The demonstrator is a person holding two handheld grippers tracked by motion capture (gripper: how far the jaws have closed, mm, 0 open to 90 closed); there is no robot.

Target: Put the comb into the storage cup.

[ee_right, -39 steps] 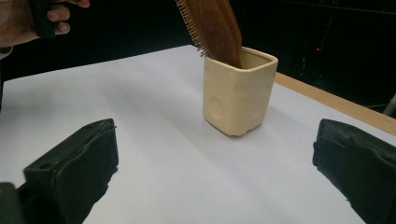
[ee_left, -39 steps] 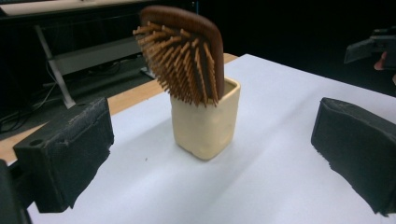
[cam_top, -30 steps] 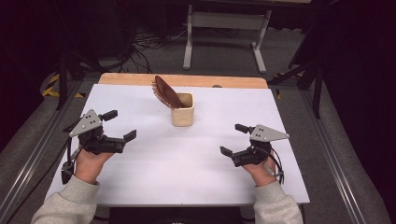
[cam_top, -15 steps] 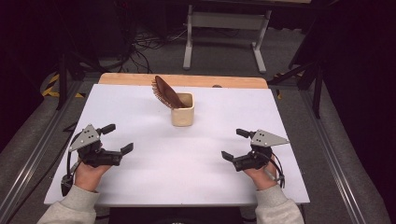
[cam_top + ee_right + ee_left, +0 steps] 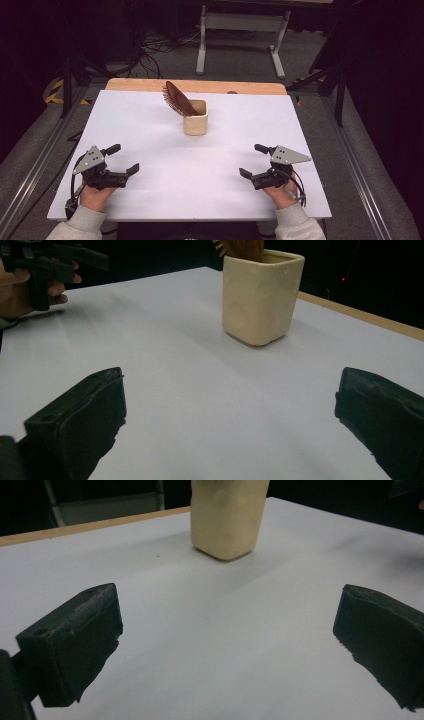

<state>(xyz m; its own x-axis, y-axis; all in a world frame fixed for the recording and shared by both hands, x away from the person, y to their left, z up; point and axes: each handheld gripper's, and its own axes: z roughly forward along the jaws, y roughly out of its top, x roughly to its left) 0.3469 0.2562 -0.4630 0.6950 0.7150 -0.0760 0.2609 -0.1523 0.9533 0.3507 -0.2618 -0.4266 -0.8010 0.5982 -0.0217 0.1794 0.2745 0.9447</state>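
While both our left gripper (image 5: pixel 122 159) and right gripper (image 5: pixel 253 160) rested wide apart on the worktop (image 5: pixel 150 130), the hairbrush (image 5: pixel 178 98) apparently sat in its cup (image 5: pixel 195 118), awaiting a reach

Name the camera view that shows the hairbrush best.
The high view: the hairbrush shows whole, leaning left out of the cup. The right gripper view catches just its bristled lower part; the left gripper view crops the cup's top.

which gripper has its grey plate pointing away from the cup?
The right gripper: its grey plate tapers outward toward the table's right edge. The left gripper's plate sits on its outer side, pointing back toward the person.
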